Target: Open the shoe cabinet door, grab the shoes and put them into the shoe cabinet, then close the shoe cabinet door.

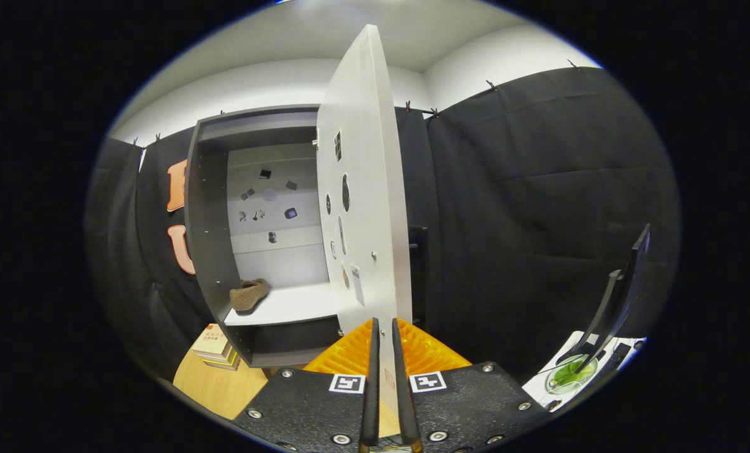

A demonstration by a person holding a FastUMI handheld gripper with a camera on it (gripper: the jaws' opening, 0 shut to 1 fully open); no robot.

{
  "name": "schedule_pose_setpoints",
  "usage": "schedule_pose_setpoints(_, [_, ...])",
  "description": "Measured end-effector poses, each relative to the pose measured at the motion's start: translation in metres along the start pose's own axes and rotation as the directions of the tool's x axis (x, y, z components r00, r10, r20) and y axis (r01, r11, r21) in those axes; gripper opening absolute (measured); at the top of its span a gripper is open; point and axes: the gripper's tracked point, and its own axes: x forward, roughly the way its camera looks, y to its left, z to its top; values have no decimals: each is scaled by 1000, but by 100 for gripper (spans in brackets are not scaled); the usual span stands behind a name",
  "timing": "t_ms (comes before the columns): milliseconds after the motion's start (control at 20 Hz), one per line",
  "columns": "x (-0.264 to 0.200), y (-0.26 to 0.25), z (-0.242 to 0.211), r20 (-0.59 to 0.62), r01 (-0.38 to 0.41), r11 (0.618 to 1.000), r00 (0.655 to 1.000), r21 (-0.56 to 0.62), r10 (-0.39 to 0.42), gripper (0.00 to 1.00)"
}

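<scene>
The grey shoe cabinet [208, 207] stands open ahead and to the left of the fingers. Its white door [365, 207] swings out toward me, edge on, with several stickers on its inner face. The door's lower edge runs down between my two orange fingers [343, 355]. My gripper [384, 336] is shut on the door edge, both pads pressing its faces. A brown shoe [249, 294] lies on the white shelf [290, 305] inside the cabinet, at its left side.
A stack of books [214, 347] lies on the wooden table [221, 384] under the cabinet's left corner. To the right stand a dark monitor [623, 296] and a green round dish [567, 376] on a white surface.
</scene>
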Motion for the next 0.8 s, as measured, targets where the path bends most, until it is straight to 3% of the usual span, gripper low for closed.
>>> schedule_pose_setpoints(500, [-2,4,-10,-72,-70,997,995,-27,68,12])
schedule_pose_setpoints(800, [-20,18,-57,-236,-180,984,956,-7,174,14])
